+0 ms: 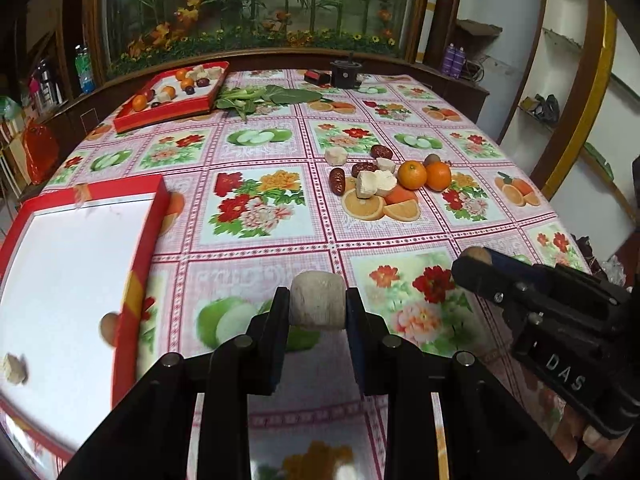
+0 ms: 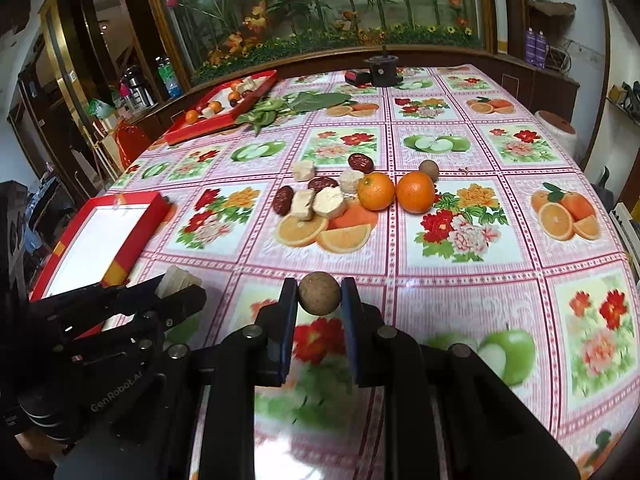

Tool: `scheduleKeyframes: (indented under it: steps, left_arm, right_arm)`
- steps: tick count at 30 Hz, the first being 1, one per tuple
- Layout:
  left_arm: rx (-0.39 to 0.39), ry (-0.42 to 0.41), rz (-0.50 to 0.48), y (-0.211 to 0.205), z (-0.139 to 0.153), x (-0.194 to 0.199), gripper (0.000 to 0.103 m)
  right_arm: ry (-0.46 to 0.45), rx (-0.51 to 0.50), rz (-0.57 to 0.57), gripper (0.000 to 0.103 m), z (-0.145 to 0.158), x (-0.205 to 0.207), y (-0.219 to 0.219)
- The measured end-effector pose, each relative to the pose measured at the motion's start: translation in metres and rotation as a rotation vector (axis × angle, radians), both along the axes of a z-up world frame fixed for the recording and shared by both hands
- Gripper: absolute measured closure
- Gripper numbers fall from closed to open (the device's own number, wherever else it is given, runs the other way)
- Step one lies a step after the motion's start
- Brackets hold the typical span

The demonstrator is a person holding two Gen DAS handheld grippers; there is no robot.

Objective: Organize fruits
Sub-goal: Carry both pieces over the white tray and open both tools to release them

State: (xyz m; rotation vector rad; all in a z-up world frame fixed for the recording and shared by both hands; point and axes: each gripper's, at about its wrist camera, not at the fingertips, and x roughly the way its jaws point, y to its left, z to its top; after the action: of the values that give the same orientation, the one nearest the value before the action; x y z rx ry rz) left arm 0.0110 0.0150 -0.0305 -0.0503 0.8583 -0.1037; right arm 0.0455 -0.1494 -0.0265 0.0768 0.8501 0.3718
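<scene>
We see a pale cylindrical fruit chunk [image 1: 318, 300] clamped between the pads of the left gripper [image 1: 318, 312], held above the table [image 1: 280, 252] just right of the near red tray [image 1: 140, 240]. The right gripper [image 2: 319, 300] is clenched on a small round brown fruit [image 2: 319, 294], also lifted over the table, beside the left one. Inside the near red tray we make out one brown round fruit [image 1: 108, 328] by its right wall and one pale chunk [image 1: 15, 368] toward the lower left, both blurred. Mid-table sits the loose pile: two oranges [image 2: 376, 191] touching side by side, a brown round fruit [image 2: 429, 170] just behind the right orange, several pale chunks [image 2: 329, 202] and dark red dates [image 2: 283, 200] clustered to the left of the oranges. Far left corner of the table holds a second red tray [image 1: 160, 118] with oranges, dates and pale chunks in it. Leafy greens [image 1: 256, 98] lie just right of that tray. A small black device [image 1: 346, 74] and a red-black block [image 1: 317, 77] stand at the far table edge. The tablecloth is printed with fruits and flowers.
</scene>
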Motion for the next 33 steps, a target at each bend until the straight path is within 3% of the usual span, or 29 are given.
scheduleKeyframes:
  steps: [15, 33]
  left_arm:
    - [0.006, -0.056, 0.134, 0.045, 0.019, -0.036, 0.077]
    - [-0.039, -0.094, 0.341, 0.132, 0.027, -0.060, 0.077]
  right_arm:
    - [-0.039, -0.002, 0.101, 0.079, 0.019, -0.052, 0.041]
    - [-0.095, -0.006, 0.255, 0.079, 0.041, -0.081, 0.116]
